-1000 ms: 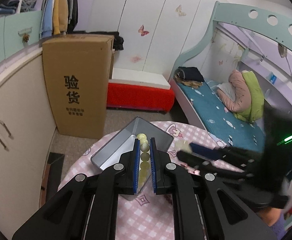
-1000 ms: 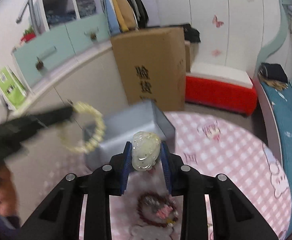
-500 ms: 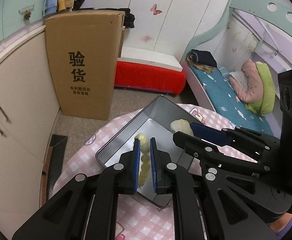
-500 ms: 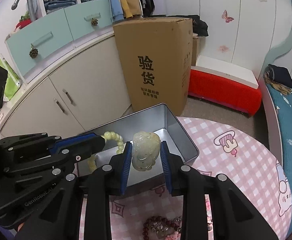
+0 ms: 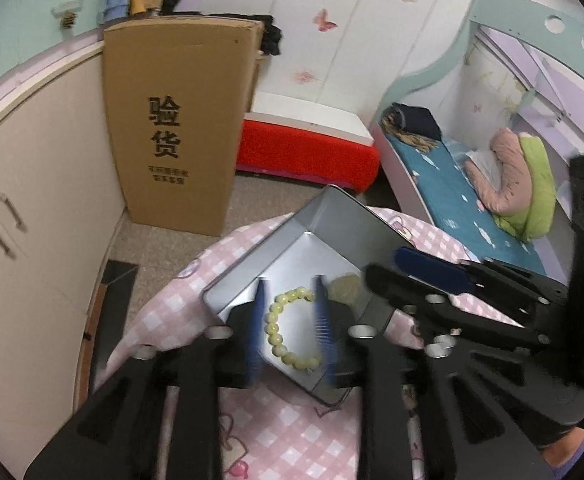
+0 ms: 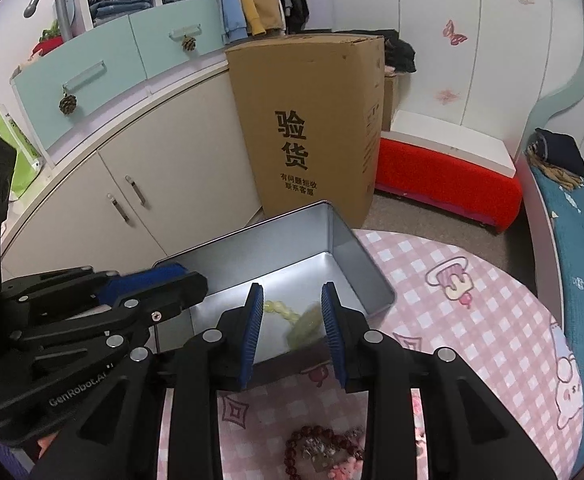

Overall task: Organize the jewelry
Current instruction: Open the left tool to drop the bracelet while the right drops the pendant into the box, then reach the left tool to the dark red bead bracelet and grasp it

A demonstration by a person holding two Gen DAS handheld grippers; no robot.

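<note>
A silver metal tin (image 5: 276,264) stands open on the pink checked table; it also shows in the right wrist view (image 6: 356,256). A pale yellow bead bracelet (image 5: 282,330) lies inside it, between the fingers of my open left gripper (image 5: 290,292). A pale green jade pendant (image 6: 306,322) lies blurred in the tin between the fingers of my open right gripper (image 6: 292,294); it also shows in the left wrist view (image 5: 346,286). Both grippers hover just above the tin and hold nothing.
A dark red bead bracelet with charms (image 6: 324,450) lies on the table (image 6: 472,320) below the right gripper. A tall cardboard box (image 5: 180,120), cream cabinets (image 6: 140,184), a red bench (image 6: 448,180) and a bed (image 5: 472,204) surround the table.
Both grippers have opened. The bead bracelet has dropped from the left gripper into the tin, and the jade pendant has dropped from the right gripper into the tin.
</note>
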